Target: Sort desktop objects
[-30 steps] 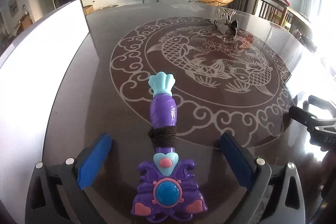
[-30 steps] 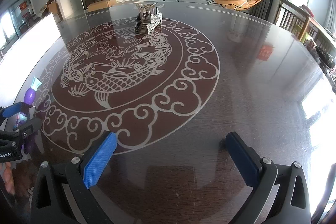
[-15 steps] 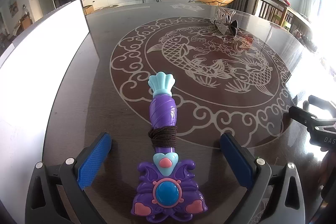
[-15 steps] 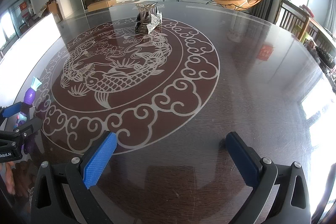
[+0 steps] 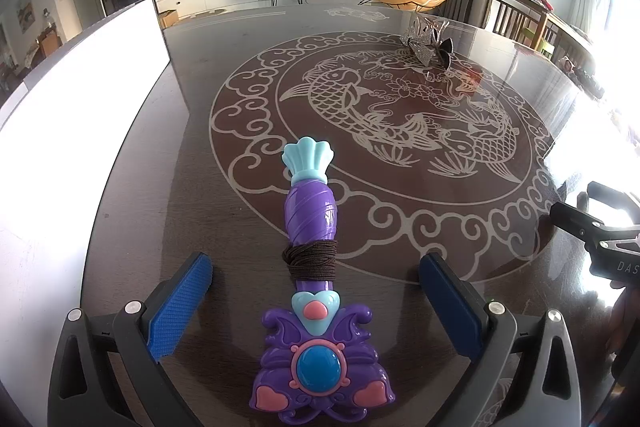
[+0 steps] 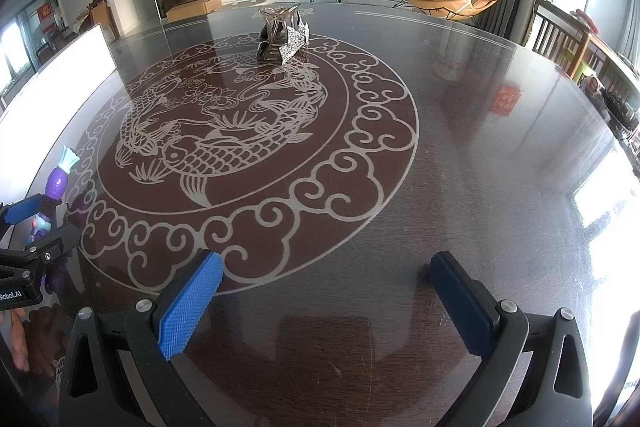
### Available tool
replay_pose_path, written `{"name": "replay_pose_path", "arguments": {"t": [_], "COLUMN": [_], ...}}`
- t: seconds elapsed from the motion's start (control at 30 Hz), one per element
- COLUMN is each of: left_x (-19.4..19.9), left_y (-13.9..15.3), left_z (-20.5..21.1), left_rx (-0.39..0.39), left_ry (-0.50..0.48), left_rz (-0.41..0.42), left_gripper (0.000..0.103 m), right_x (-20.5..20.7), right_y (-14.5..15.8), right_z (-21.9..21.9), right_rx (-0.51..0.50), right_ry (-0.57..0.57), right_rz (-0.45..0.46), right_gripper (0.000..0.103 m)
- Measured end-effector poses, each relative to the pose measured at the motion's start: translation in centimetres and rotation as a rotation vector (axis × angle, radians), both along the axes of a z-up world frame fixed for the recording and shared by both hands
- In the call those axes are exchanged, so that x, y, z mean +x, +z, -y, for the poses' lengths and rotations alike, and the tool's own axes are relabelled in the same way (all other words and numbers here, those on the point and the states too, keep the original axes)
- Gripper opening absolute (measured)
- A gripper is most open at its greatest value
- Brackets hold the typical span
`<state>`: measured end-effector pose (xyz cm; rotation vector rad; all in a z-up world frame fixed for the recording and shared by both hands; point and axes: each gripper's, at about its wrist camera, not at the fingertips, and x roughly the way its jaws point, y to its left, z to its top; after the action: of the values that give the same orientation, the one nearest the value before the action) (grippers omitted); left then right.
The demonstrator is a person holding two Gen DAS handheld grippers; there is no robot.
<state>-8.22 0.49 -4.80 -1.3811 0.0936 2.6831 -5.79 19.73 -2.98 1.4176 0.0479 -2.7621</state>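
Note:
A purple toy wand (image 5: 311, 223) with a light-blue shell tip, a brown cord wound round its shaft and a blue gem on its winged head lies flat on the dark table. My left gripper (image 5: 316, 267) is open, its blue pads on either side of the wand's shaft without touching it. The same wand (image 6: 56, 183) shows at the far left of the right wrist view, between the left gripper's fingers. My right gripper (image 6: 326, 267) is open over bare tabletop with nothing between its pads. A small silver and dark ornament (image 6: 282, 39) stands upright at the far side of the table.
The table (image 6: 480, 187) is dark and glossy with a round fish-and-cloud pattern (image 5: 380, 131). A bright white board (image 5: 80, 99) runs along the left edge. The ornament (image 5: 428, 43) stands at the far right in the left wrist view. The right gripper's body (image 5: 600, 235) shows at the right edge.

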Motion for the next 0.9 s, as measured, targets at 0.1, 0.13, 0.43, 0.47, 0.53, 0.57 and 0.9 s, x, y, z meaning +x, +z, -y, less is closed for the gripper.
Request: {"name": "replay_pose_path", "arguments": {"t": [0.1,0.13,0.43,0.47,0.53,0.57,0.9], "left_x": [0.0,0.0,0.0,0.0,0.0,0.0,0.0], "left_y": [-0.04,-0.03,-0.03,-0.02,-0.04,-0.04,0.01], "left_z": [-0.02,-0.01,-0.01,0.0,-0.02,-0.02,0.04], "left_rx": [0.0,0.0,0.0,0.0,0.0,0.0,0.0], "left_ry": [0.0,0.0,0.0,0.0,0.0,0.0,0.0], "left_rz": [0.0,0.0,0.0,0.0,0.0,0.0,0.0], "left_gripper": [0.103,0.103,0.103,0.103,0.103,0.103,0.103], "right_x": [0.0,-0.01,-0.01,-0.02,-0.02,-0.02,-0.27], "right_y": [0.0,-0.01,0.01,-0.04,-0.04,-0.01,-0.14], "right_z": [0.0,0.0,0.02,0.0,-0.01,0.01,-0.05], "right_rx": [0.0,0.0,0.0,0.001,0.0,0.0,0.001], "right_ry": [0.0,0.0,0.0,0.0,0.0,0.0,-0.004], "right_rz": [0.0,0.0,0.0,0.0,0.0,0.0,0.001], "right_gripper": [0.103,0.103,0.103,0.103,0.103,0.103,0.103]}}
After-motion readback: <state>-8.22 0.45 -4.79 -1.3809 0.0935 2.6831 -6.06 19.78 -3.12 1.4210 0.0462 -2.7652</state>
